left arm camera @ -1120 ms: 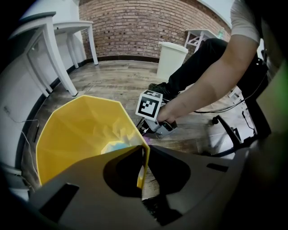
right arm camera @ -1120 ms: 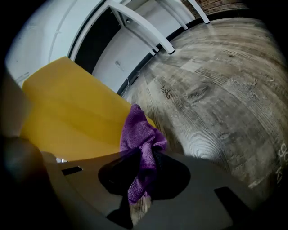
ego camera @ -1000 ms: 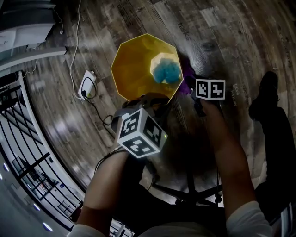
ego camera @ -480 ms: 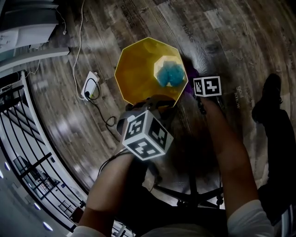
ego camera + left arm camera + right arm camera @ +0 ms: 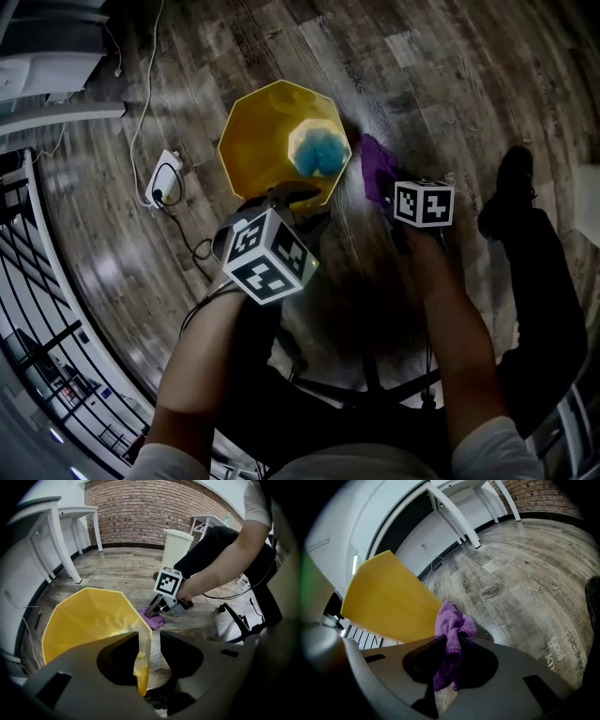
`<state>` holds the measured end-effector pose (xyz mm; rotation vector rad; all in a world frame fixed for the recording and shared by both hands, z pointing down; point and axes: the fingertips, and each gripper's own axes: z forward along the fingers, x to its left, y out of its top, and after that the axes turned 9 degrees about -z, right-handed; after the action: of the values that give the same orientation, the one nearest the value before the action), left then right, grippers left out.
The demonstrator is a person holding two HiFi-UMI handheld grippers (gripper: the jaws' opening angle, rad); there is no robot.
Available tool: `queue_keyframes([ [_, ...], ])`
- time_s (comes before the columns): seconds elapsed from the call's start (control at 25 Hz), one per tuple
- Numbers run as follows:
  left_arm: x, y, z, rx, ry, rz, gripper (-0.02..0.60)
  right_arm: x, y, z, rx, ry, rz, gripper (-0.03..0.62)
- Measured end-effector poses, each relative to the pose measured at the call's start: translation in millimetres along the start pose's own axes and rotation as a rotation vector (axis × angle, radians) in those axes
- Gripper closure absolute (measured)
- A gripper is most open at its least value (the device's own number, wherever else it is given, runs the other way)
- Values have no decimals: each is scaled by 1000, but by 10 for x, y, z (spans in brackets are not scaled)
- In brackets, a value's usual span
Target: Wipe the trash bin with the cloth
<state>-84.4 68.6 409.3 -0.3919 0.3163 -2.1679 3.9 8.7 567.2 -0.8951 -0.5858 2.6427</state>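
A yellow faceted trash bin [image 5: 267,141] stands on the wood floor with a blue crumpled thing [image 5: 317,152] inside. My left gripper [image 5: 289,199] is at the bin's near rim. In the left gripper view the bin's wall [image 5: 140,644] runs between the jaws of the left gripper [image 5: 149,654], which are opening, with a gap on the right side. My right gripper [image 5: 386,192] is shut on a purple cloth [image 5: 375,169] just right of the bin. In the right gripper view the cloth [image 5: 452,625] hangs bunched from the right gripper [image 5: 452,660], beside the bin's outer wall [image 5: 389,597].
A white power strip with cable [image 5: 161,178] lies left of the bin. A chair base [image 5: 375,384] is under me, and a dark shoe [image 5: 514,173] is at the right. White tables [image 5: 61,522] and a white bin [image 5: 177,545] stand farther off.
The right gripper with the purple cloth has moved off the bin's side, so more of the cloth shows. The left gripper stays at the rim.
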Motion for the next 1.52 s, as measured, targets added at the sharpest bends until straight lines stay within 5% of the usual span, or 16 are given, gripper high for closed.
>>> queue_keyframes([
  [0.28, 116, -252, -96, 65, 25, 7, 454, 402, 142, -589, -156, 58, 122, 522],
  [0.52, 189, -357, -69, 107, 36, -18, 457, 953, 257, -1017, -300, 211, 287, 522],
  [0.64, 148, -326, -22, 97, 7, -30, 526, 1149, 332, -1154, -348, 264, 315, 522],
  [1.0, 98, -172, 26, 56, -32, -68, 543, 1428, 501, -1255, -383, 335, 261, 522],
  [1.52, 63, -67, 66, 39, -39, -54, 548, 1123, 401, -809, -255, 264, 141, 522],
])
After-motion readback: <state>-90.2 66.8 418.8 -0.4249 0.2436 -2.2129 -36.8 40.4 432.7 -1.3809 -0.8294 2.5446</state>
